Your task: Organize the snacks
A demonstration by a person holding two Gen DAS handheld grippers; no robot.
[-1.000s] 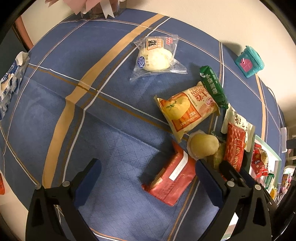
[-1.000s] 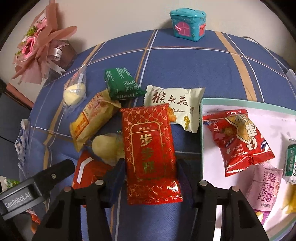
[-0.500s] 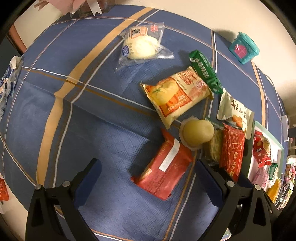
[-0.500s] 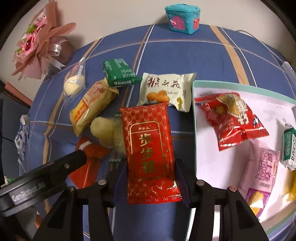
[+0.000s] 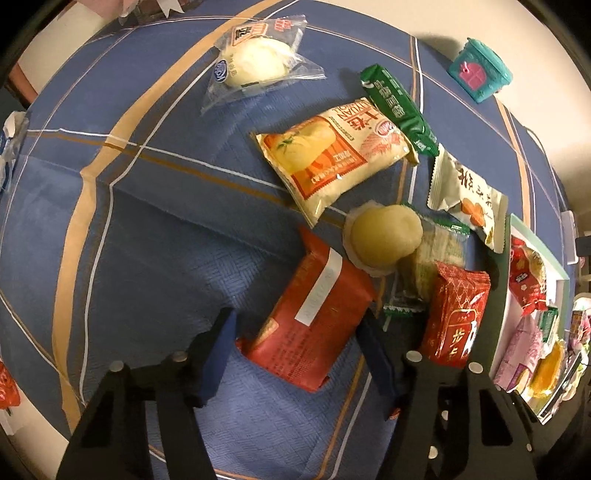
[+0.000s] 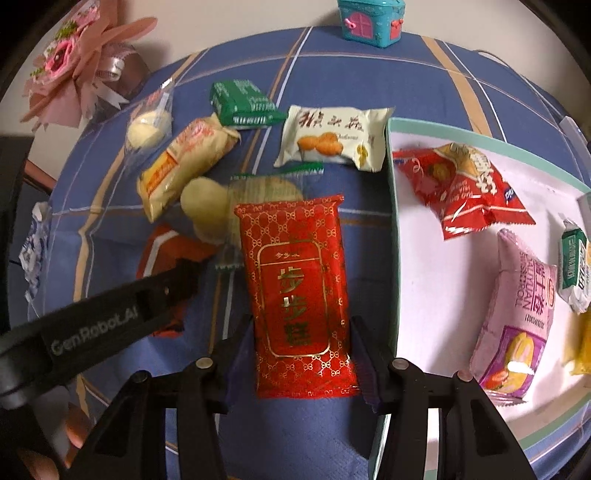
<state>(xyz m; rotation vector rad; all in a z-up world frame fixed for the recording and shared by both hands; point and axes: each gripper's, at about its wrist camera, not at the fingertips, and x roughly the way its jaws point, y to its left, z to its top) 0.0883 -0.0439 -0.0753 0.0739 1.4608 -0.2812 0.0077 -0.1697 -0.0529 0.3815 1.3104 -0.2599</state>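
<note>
right tool (image 6: 301,350) clamping red packet (image 6: 295,280)

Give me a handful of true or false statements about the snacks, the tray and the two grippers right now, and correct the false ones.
1. The right gripper holds a red gold-patterned packet. True.
2. The left gripper is shut with nothing between its fingers. False: its fingers sit either side of the orange-red packet.
3. The white tray already has snacks in it. True.
4. The green packet lies inside the tray. False: it lies on the blue cloth.
5. The teal toy house stands at the table's far edge. True.
</note>
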